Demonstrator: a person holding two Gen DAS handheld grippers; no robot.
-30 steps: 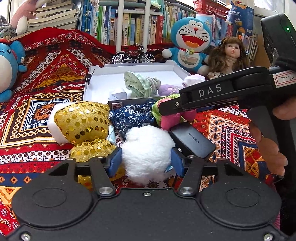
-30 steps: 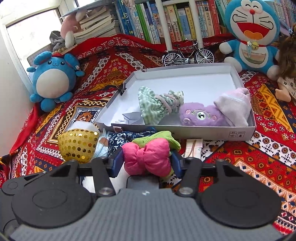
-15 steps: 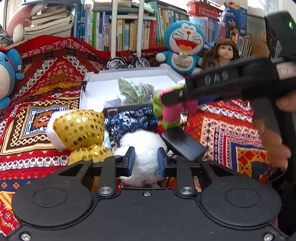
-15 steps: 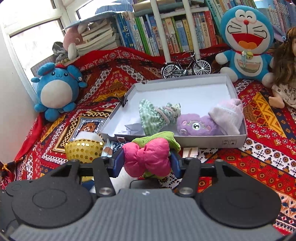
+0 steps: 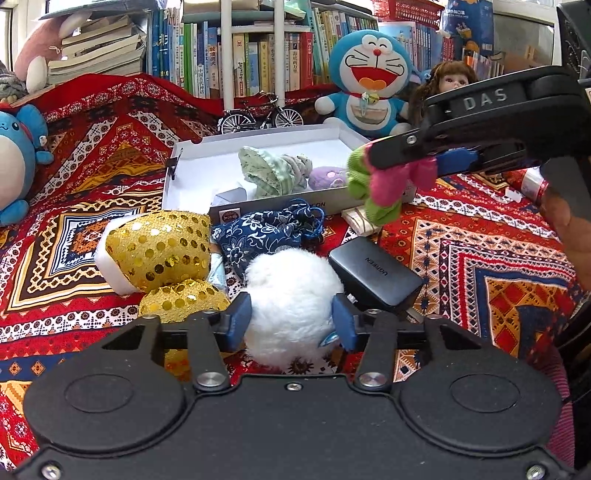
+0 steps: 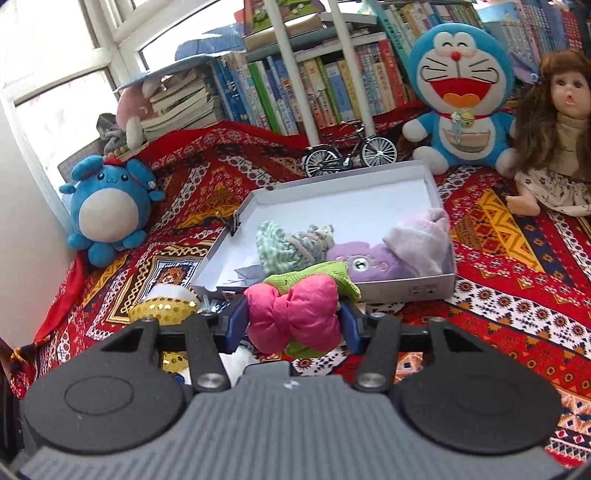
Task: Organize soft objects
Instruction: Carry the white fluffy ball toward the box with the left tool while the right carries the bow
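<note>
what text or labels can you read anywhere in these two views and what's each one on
"DAS": raised letters on the side of the right gripper, seen from the left wrist.
"UGREEN": on the black charger lying on the cloth.
Book spines, the stickers on the white box and the blue carton: print too small or blurred to read.

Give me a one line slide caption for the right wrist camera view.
Right gripper holds a pink and green plush bow, lifted just short of the white box of soft toys.
</note>
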